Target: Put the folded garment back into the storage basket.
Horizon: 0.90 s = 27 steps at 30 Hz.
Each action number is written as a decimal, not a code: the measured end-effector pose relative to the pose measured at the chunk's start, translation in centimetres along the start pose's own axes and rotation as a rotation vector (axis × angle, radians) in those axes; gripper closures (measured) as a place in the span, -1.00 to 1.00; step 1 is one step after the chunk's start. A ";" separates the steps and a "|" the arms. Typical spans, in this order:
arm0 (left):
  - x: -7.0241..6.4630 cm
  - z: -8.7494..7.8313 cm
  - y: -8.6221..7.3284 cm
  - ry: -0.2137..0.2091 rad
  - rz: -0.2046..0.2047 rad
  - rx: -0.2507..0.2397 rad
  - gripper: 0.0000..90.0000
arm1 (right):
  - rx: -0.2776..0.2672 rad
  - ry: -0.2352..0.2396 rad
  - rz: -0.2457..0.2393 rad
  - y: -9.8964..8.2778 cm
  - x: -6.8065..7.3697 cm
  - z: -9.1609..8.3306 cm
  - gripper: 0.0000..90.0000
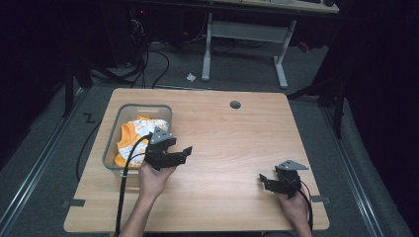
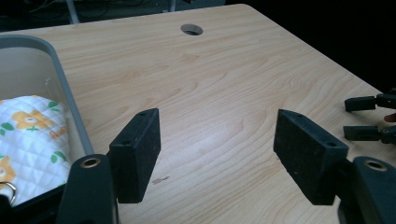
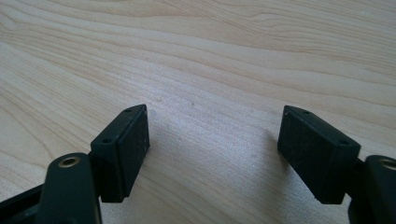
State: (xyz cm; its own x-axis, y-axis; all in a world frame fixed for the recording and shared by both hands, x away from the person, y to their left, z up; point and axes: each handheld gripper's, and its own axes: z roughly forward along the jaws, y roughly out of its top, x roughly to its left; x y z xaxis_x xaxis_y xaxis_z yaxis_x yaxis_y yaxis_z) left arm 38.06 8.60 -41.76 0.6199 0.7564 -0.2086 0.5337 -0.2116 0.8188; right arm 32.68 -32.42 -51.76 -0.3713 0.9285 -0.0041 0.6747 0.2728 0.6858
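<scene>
Plainly, left hand-held gripper (image 1: 184,153) gapes wide, empty, beside bin (image 1: 112,143); right hand-held gripper (image 1: 264,180) seemingly likewise over table (image 1: 232,143).

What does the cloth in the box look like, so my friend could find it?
Start at the wooden table and look to its left side, where a clear plastic box sits beside the left gripper. Inside the box lies a bundled cloth. It is quilted white with orange flowers and green leaves, plus plain orange parts, the one colourful thing on the table.
</scene>
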 end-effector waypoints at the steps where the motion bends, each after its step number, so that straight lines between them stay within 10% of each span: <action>1: -0.1 0.1 -0.1 -0.003 -0.002 0.001 -0.28 | 0.000 0.000 0.000 0.0 0.0 0.0 -0.44; 27: -1.8 2.0 -1.2 -0.069 -0.010 0.005 -0.25 | 0.000 0.000 0.000 0.0 0.0 0.0 -0.44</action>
State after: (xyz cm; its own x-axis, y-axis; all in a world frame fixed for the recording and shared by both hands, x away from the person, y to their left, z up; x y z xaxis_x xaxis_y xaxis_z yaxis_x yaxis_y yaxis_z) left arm 37.44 6.20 -43.45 0.6530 0.7137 -0.2534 0.5426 -0.2074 0.8140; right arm 32.68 -32.42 -51.76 -0.3713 0.9285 -0.0042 0.6747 0.2729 0.6858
